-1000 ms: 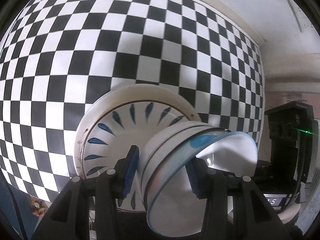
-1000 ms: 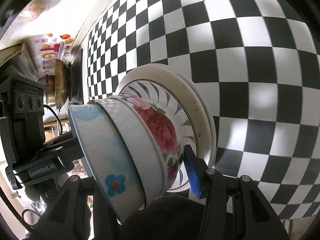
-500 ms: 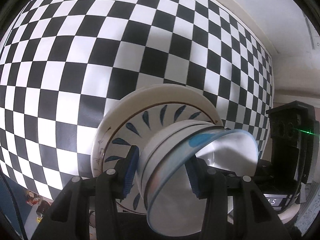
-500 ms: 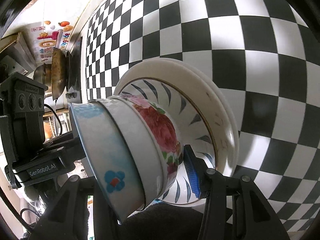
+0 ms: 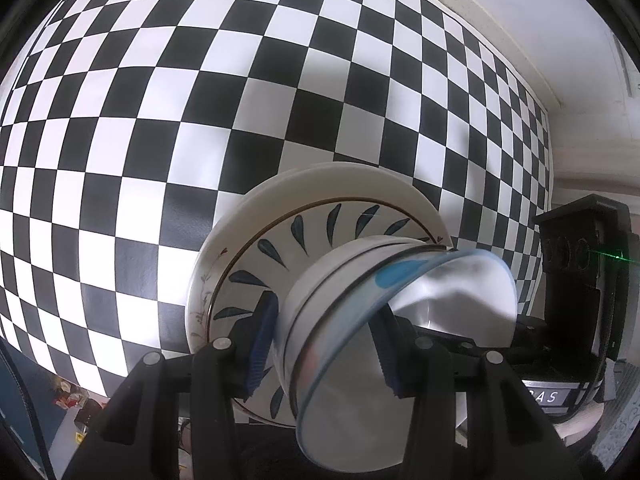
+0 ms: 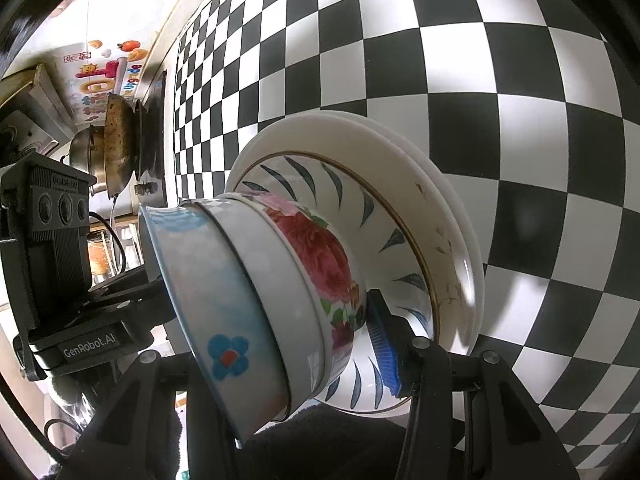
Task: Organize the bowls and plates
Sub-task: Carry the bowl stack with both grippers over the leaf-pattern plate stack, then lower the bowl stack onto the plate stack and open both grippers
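Note:
A stack of crockery is held between both grippers above the checkered table (image 5: pixel 200 120). It has white plates (image 5: pixel 320 188) under a plate with blue leaf marks (image 5: pixel 280 256), and nested bowls on top. The top bowl (image 5: pixel 420 320) has a pale blue rim. In the right wrist view the bowls show a blue flower (image 6: pixel 228 356) and a red rose (image 6: pixel 316 248). My left gripper (image 5: pixel 324 344) is shut on the stack from one side. My right gripper (image 6: pixel 280 360) is shut on it from the other side; its left finger is hidden behind the bowls.
The checkered table (image 6: pixel 480 80) fills the background. A pot and pans (image 6: pixel 116 148) stand by the wall at the table's far edge in the right wrist view. Each gripper's black body shows in the other's view (image 5: pixel 580 280) (image 6: pixel 52 248).
The stack and both grippers have shifted together over the checkered table; the table pattern slides in both views. Both grips are unchanged.

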Demonstrator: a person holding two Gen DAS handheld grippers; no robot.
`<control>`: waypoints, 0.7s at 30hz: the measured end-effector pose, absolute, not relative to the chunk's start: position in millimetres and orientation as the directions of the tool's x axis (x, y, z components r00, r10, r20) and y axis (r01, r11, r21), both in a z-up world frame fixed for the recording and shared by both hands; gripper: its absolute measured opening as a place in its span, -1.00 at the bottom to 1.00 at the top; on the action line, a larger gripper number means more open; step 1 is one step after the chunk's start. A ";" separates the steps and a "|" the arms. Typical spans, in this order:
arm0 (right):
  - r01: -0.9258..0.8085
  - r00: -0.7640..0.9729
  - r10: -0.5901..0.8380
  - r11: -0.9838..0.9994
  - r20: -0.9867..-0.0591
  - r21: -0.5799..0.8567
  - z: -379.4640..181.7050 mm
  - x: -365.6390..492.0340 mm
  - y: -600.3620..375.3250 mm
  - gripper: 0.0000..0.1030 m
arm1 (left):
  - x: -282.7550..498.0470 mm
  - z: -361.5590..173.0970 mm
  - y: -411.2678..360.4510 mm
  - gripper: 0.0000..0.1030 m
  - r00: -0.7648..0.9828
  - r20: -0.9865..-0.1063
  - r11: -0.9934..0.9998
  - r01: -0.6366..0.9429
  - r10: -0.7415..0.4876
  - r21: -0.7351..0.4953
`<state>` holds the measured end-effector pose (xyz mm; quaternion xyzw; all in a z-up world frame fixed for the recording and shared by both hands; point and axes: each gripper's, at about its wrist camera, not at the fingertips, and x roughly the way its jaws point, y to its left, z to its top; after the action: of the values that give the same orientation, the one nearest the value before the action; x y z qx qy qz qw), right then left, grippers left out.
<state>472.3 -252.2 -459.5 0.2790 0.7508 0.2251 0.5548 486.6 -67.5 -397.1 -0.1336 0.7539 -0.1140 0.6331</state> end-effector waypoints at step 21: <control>0.197 -0.222 0.662 0.750 -0.716 0.632 -457.6 469.8 -257.8 -0.04 | 483.4 -396.0 -71.3 -0.14 -0.166 -0.936 0.951 -0.028 -0.309 -0.309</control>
<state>469.8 -257.8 -457.6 0.2851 0.7532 0.2097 0.5545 483.4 -71.3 -396.0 -0.1116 0.7555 -0.1104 0.6360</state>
